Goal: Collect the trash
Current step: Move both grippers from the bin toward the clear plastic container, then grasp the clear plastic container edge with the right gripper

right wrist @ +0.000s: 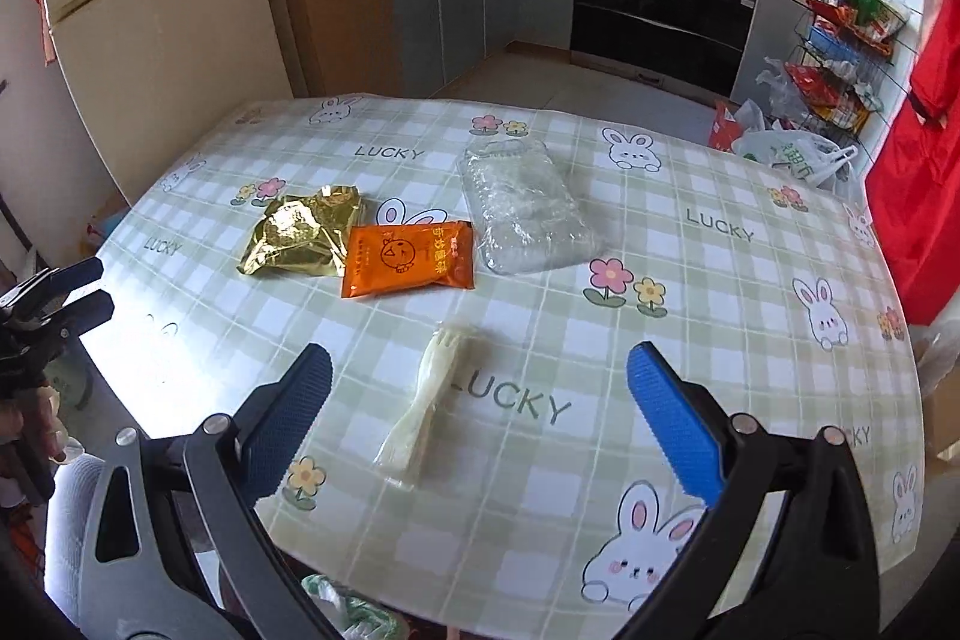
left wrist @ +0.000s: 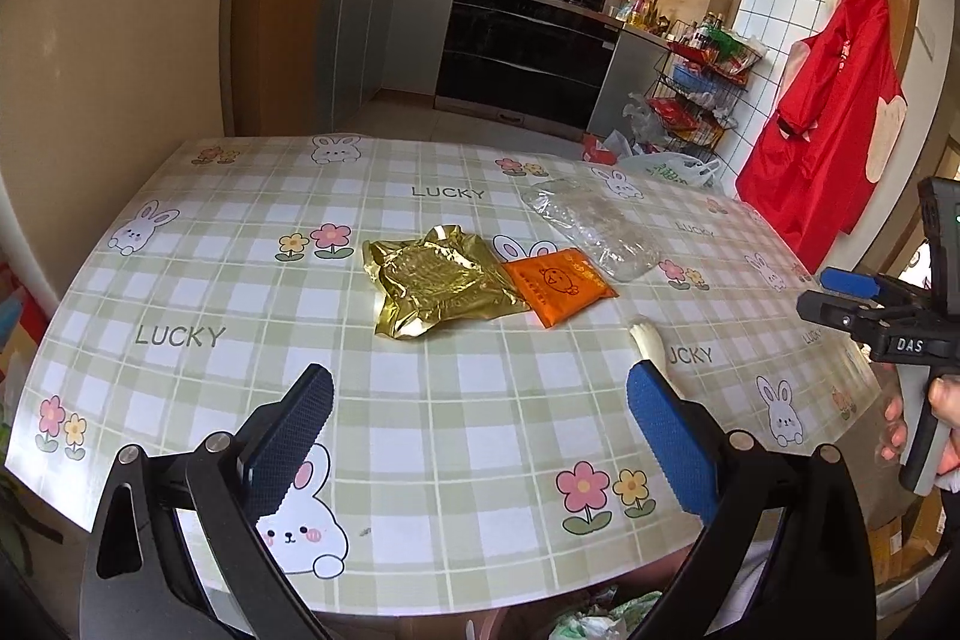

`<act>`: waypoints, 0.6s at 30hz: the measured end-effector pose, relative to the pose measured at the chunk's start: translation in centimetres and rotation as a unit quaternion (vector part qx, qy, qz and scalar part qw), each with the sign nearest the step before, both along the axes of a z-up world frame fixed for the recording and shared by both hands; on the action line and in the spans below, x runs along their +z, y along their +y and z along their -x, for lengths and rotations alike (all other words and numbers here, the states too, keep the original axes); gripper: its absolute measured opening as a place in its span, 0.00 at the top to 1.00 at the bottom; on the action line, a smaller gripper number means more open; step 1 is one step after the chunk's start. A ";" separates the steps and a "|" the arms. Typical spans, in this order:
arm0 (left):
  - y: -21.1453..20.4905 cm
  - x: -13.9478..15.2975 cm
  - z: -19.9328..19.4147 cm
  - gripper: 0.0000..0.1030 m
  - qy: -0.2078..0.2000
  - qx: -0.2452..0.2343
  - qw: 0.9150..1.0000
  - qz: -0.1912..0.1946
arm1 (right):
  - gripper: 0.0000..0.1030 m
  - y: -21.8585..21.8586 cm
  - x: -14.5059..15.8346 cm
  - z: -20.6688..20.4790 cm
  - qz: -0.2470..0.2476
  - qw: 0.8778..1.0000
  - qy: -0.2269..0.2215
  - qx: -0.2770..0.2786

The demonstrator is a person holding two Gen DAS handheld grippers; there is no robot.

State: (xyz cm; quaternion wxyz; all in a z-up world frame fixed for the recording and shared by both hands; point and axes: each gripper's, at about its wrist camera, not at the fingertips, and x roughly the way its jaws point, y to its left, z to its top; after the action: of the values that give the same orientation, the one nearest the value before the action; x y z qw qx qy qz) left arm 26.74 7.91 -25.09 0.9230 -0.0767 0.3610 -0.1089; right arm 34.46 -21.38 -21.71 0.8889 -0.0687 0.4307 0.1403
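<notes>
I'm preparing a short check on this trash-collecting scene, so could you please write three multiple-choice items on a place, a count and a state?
1. Where does the orange packet lie?
A. between the gold wrapper and the clear plastic bag
B. on the floor
C. on top of the wrapped plastic fork

2. How many pieces of trash lie on the table?
A. two
B. four
C. six

3. How does the right hand-held gripper stand?
A. shut on the fork
B. shut on nothing
C. open, holding nothing

Answers: 1 A, the packet sits between them, touching the wrapper. 2 B, wrapper, packet, bag and fork. 3 C, its fingers stand wide apart above the fork.
</notes>
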 end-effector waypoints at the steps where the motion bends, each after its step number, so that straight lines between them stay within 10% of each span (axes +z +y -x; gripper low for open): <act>1: 0.1 -0.3 -0.6 0.07 0.001 0.001 1.000 0.002 | 0.06 0.4 -0.5 -1.6 0.008 1.000 0.008 0.004; 18: 2.7 -5.1 -6.2 0.07 0.028 0.034 0.998 0.035 | 0.06 2.6 -11.3 -21.1 0.044 0.997 0.068 -0.001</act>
State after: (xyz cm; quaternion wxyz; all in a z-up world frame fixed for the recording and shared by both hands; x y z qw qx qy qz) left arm 32.95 10.57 -30.15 0.9127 -0.1239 0.3795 -0.0874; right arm 55.60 -18.79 -33.04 0.8536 -0.0976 0.4964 0.1245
